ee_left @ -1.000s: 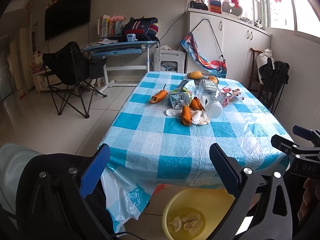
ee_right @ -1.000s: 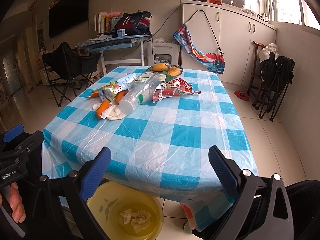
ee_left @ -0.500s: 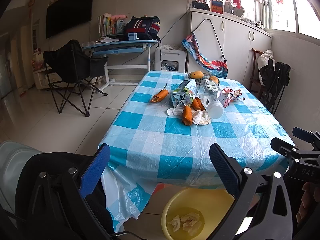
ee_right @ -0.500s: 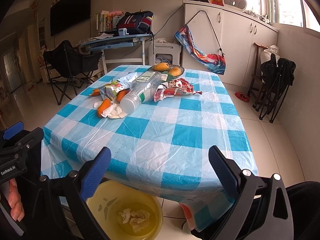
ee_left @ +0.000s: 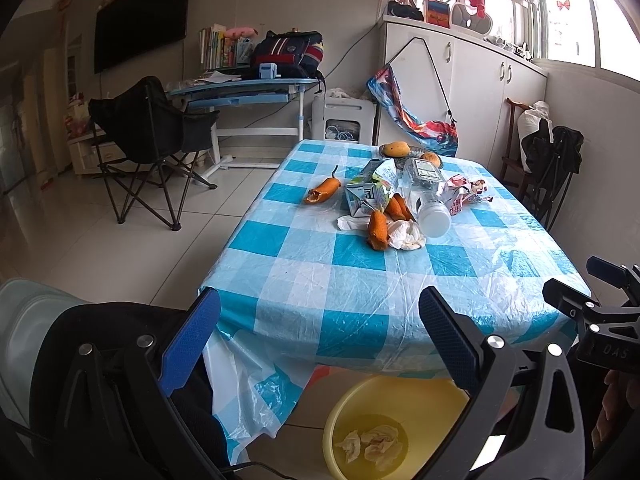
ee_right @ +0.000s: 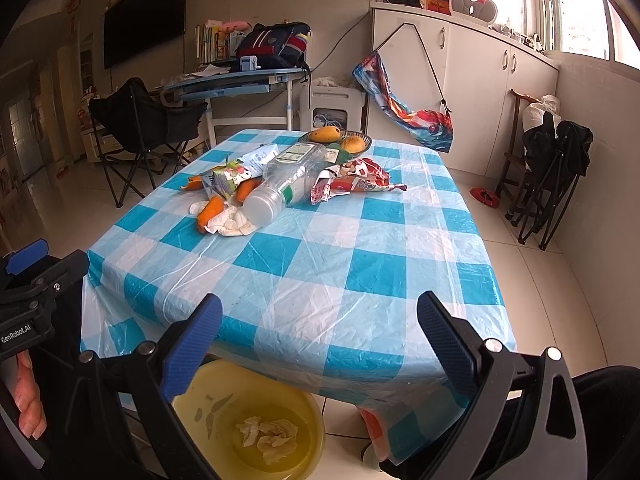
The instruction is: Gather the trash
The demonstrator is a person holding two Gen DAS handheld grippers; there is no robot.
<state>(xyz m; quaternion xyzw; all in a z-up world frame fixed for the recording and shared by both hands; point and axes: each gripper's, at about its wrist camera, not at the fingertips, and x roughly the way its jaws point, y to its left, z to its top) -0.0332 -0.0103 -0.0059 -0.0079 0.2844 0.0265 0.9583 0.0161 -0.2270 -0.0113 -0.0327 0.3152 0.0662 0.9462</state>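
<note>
Crumpled tissues (ee_right: 267, 436) already dropped in yellow basin (ee_right: 308, 404) on floor under near table (ee_right: 320, 264) edge. Pile left mid-table, well beyond reach: plastic bottle (ee_right: 288, 188), carton (ee_left: 370, 192), orange peels (ee_left: 377, 229), tissue (ee_left: 404, 236), red wrapper (ee_right: 356, 182).

Left hand-held gripper (ee_left: 318, 336) and right hand-held gripper (ee_right: 318, 338) held spread wide, nothing gripped. Near half of table bare; approach unobstructed.

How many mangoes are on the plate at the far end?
2: one mango on the plate's left side, another mango to its right. More could hide behind the bottle.
</note>
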